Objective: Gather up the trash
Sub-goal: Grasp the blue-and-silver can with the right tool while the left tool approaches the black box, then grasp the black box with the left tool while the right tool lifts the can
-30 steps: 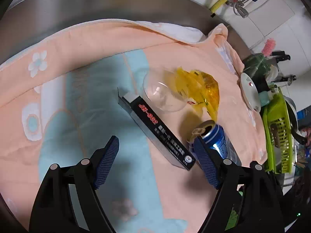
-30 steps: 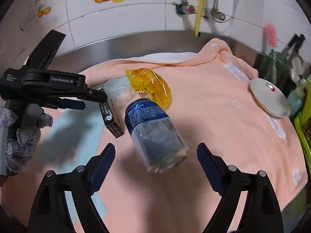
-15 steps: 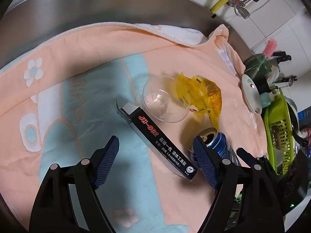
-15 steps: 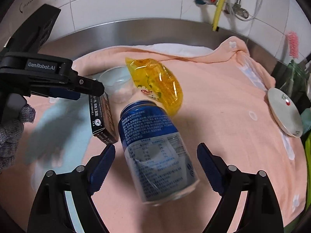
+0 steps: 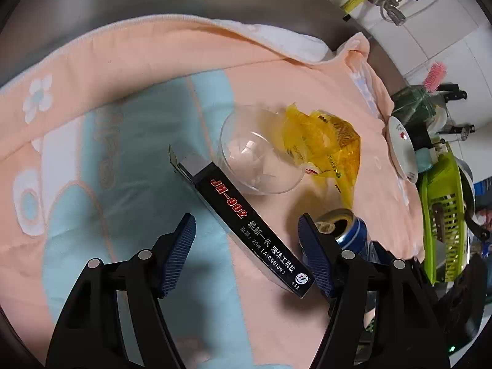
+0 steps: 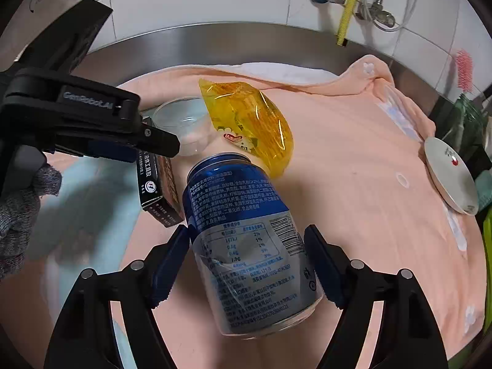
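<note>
Trash lies on a peach and blue towel [image 5: 92, 123]: a black box marked JH-902 [image 5: 243, 215], a clear plastic cup [image 5: 258, 160], a yellow wrapper [image 5: 332, 147] and a blue can [image 5: 353, 230] on its side. My left gripper [image 5: 246, 230] hangs over the box. Its jaws are closing with the box between them, and the left pad is clearly off it. My right gripper [image 6: 247, 230] straddles the blue can [image 6: 246, 230]. Its jaws are closing and the pads stand just off the can's sides. The black box [image 6: 150, 184] lies under one finger [image 6: 160, 143] of the left gripper.
A white dish [image 6: 449, 175] rests at the towel's right edge, with a green rack [image 5: 442, 215] and a pink brush [image 5: 433, 77] beyond it. A steel wall [image 6: 246, 40] and taps with a yellow hose [image 6: 347, 6] close the back. A gloved hand [image 6: 18, 209] is at the left.
The right gripper came forward and down until the can lay between its fingers. Both grippers' jaws have narrowed. The left gripper has hardly moved.
</note>
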`<state>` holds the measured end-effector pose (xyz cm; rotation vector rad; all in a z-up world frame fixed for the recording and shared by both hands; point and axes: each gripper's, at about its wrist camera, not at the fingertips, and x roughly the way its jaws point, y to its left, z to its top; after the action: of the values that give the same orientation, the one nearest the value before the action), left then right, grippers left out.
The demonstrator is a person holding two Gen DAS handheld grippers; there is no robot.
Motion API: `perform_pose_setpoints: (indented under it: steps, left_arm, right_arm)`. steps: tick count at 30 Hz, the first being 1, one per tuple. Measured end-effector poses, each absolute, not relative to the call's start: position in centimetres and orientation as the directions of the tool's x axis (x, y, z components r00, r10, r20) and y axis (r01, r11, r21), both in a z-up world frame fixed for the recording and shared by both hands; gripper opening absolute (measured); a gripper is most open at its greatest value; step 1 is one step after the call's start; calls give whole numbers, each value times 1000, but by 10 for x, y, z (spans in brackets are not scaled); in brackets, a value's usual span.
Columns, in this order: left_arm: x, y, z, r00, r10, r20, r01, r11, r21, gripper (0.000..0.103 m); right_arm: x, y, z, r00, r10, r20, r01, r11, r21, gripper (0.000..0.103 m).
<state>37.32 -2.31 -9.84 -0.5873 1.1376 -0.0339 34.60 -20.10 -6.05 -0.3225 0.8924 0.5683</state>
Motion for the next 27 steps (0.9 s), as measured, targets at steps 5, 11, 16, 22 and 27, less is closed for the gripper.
perform_pose_setpoints:
  steps: [5, 11, 16, 22, 27]
  left_arm:
    - [375, -23, -105, 423, -320, -848, -287, 840, -460, 58]
    - [371, -23, -106, 428, -334, -840, -284, 833, -475, 36]
    - [360, -25, -99, 430, -355, -830, -236, 843, -483, 27]
    - [337, -30, -88, 432, -376, -820, -174, 857, -485, 23]
    - [317, -37, -80, 429, -387, -816, -133, 866, -481, 22]
  right_arm:
    - [338, -210, -57, 503, 342, -794, -568, 823, -6, 73]
    - [322, -221, -48, 518, 363, -774, -547, 837, 26, 72]
    - [304, -229, -39, 529, 384, -757, -531, 846, 58, 72]
    - [275, -240, -34, 535, 408, -740, -502, 858, 110, 71]
    - [249, -251, -33, 540, 409, -736, -473, 870, 138, 71]
